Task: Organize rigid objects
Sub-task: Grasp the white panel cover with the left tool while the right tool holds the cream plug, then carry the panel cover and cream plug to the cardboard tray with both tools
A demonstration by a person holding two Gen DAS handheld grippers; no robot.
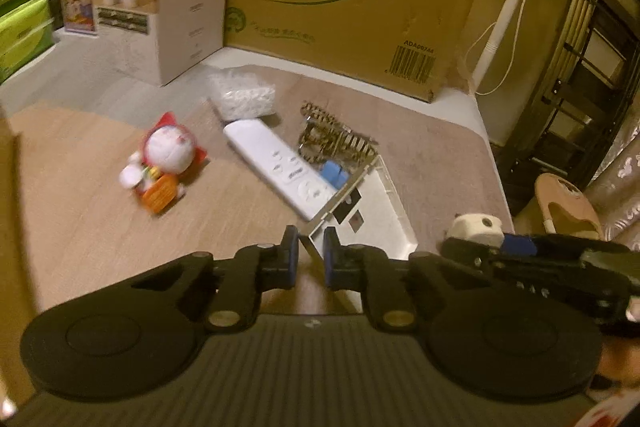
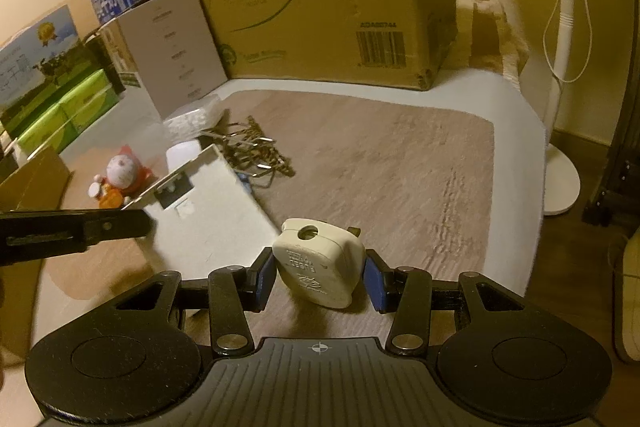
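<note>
Wood-grain mat [image 2: 380, 163] lies under both tools. Ahead of the left gripper [image 1: 311, 259], clamped on a white tray's [image 1: 372, 223] thin rim, the remote [image 1: 280, 171] seemingly rests inside. Right gripper [image 2: 320, 277] pinches a plug adapter [image 2: 318, 263]; a tilt could spill the tray's contents.

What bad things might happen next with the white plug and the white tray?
The left claw pinches only a thin corner of the white tray, so the tray might twist or slip out when moved. The remote and the hair clips lie right beside the tray's far end and may get knocked. The right claw holds the rounded plug by its sides; it might slip and drop.
</note>
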